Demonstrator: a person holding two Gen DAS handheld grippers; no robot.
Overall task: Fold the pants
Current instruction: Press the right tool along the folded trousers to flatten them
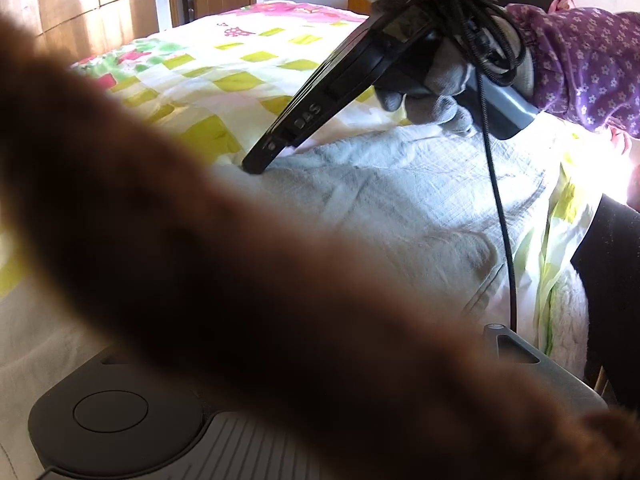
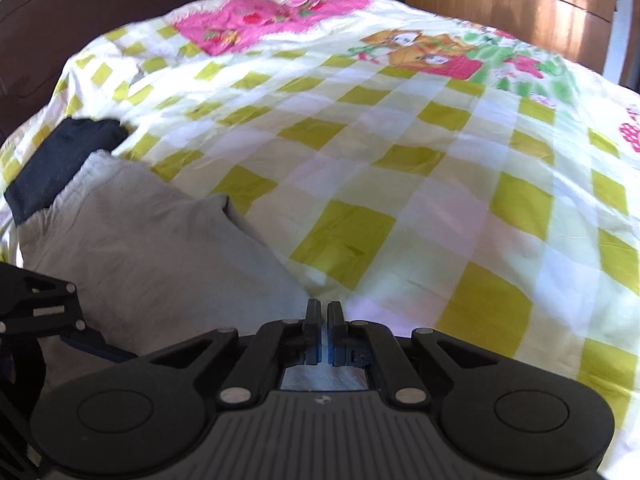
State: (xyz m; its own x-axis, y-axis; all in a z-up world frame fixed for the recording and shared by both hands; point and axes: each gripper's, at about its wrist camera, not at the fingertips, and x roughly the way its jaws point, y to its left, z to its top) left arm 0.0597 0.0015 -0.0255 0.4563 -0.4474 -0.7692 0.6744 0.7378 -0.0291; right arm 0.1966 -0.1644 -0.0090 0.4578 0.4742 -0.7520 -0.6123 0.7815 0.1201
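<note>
Pants (image 2: 152,248), grey, lie left of the right gripper (image 2: 323,316), whose fingers nearly meet at the cloth's edge; left gripper's (image 1: 120,420) state can't be told, being blocked.

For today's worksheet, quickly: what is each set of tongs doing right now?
Left tongs: cannot be told; a blurred brown shape hides them.
Right tongs: closed at the edge of the grey pants; whether they pinch it cannot be told.

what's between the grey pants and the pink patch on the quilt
Only bare checked quilt separates the grey pants from the pink patch, seen in the right wrist view.
</note>
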